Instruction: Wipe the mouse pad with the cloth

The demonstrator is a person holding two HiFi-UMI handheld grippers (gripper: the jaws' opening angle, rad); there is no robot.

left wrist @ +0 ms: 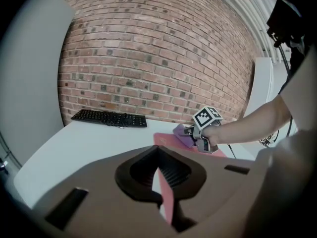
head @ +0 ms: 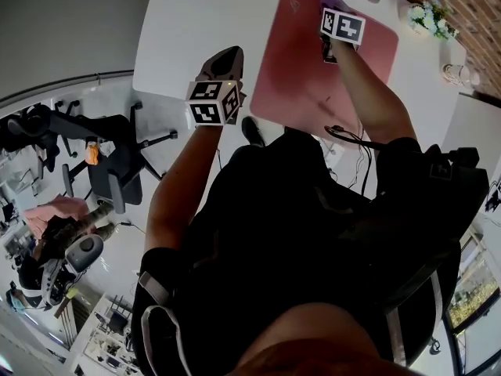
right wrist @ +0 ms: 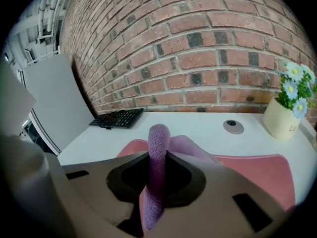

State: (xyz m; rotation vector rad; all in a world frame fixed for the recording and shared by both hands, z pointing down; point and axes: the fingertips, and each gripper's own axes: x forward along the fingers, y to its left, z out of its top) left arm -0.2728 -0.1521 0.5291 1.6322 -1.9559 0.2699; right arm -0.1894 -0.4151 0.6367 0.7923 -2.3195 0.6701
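Note:
A pink mouse pad (head: 305, 69) lies on the white table (head: 188, 30), also seen in the right gripper view (right wrist: 257, 170) and the left gripper view (left wrist: 166, 140). My right gripper (head: 333, 6) is at the pad's far edge, shut on a purple cloth (right wrist: 158, 152) that stands folded between its jaws and spreads onto the pad ahead. The cloth (left wrist: 182, 133) shows under that gripper (left wrist: 190, 132) from the left side too. My left gripper (head: 227, 57) hovers over the table just left of the pad, its jaws (left wrist: 158, 150) together with nothing in them.
A black keyboard (right wrist: 118, 117) lies at the far left by the brick wall. A small round disc (right wrist: 233, 126) and a pot of flowers (right wrist: 287, 108) stand at the back right. A black cable (head: 348, 135) hangs off the near edge. An office chair (head: 117, 159) is on the floor at left.

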